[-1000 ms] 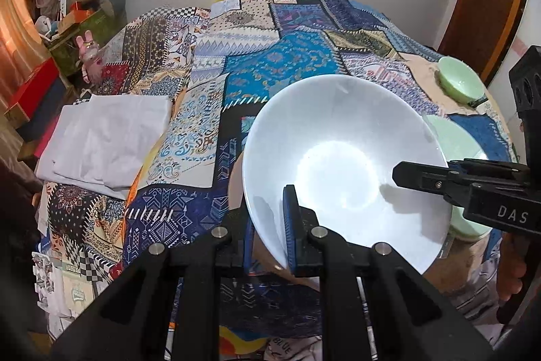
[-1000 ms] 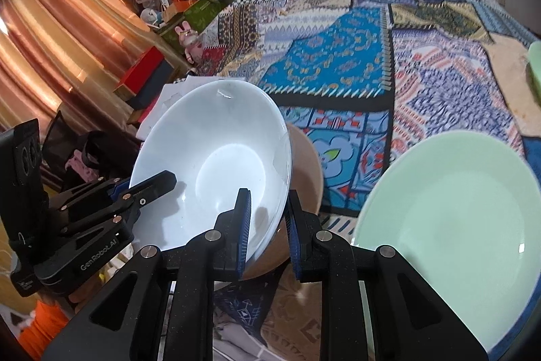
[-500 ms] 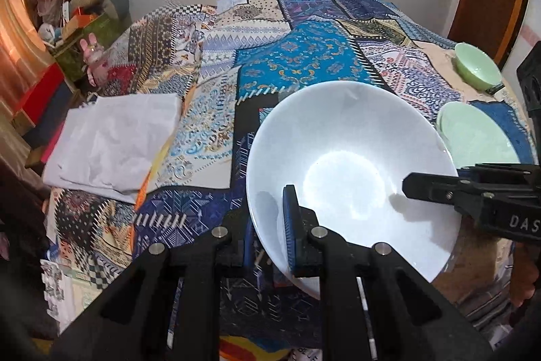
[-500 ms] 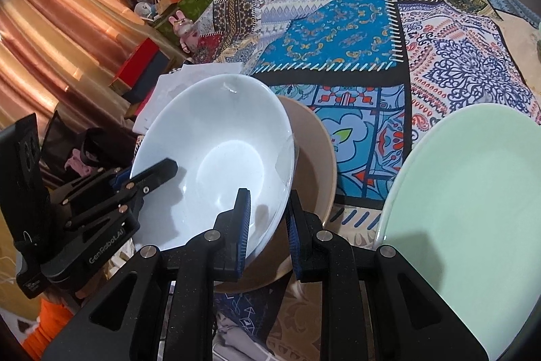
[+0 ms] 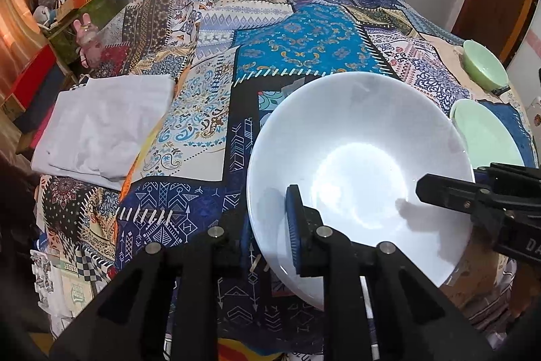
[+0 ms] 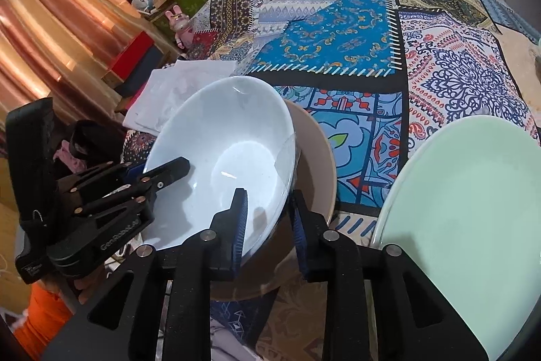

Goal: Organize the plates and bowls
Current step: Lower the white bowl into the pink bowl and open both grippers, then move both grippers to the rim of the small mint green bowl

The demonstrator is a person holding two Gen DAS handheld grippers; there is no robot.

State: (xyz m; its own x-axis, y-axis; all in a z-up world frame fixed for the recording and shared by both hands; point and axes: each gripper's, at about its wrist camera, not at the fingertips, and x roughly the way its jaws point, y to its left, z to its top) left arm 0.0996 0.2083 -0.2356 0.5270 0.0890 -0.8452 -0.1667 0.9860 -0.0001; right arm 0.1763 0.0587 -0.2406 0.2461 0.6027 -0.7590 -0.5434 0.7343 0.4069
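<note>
While we hold both grippers over the bed, the patchwork quilt (image 5: 304, 32) fills most of what we see, with a folded white cloth (image 5: 101, 127) lying on its left part. To the right of our work a pale green plate (image 6: 466, 219) lies on the quilt, and farther off near the bed's edge sits a small green bowl (image 5: 485, 66). A tan bowl (image 6: 318, 158) rests directly under the white bowl (image 5: 358, 178), which sits tilted inside it.

Our left gripper (image 5: 270, 225) straddles the white bowl's near rim, one pad inside and one outside; its jaws are opening, though the pads look as if they are touching the rim. Our right gripper (image 6: 267, 219) straddles the opposite rim in the same way, its jaws also opening, and a clear gap shows between the outer pad and the bowl wall.
</note>
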